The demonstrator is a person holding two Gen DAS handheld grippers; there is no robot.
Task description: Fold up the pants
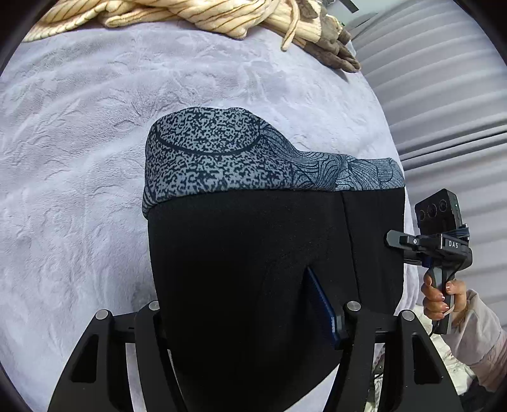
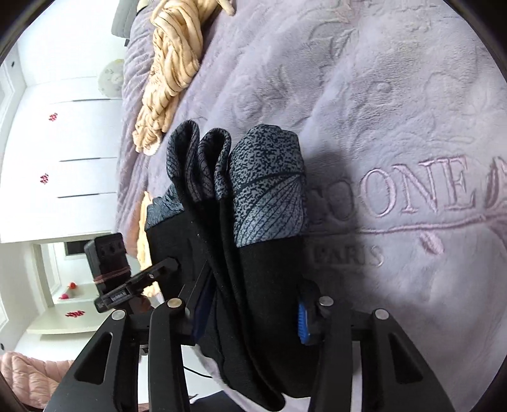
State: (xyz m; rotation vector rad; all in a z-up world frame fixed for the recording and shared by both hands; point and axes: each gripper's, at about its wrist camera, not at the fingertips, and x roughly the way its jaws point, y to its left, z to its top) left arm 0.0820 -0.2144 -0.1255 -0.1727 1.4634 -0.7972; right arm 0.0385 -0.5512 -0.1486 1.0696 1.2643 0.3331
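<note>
The black pants with a grey patterned band hang folded above the lilac blanket. My left gripper is shut on the black cloth at one edge; the cloth hides most of its fingers. My right gripper shows at the pants' right edge, held by a hand. In the right wrist view my right gripper is shut on the bunched layers of the pants. The left gripper touches the pants' left edge there.
A cream striped garment and a brown cloth lie at the far end of the bed. Grey ribbed wall is to the right. White cabinets and a pink jacket show in the right wrist view.
</note>
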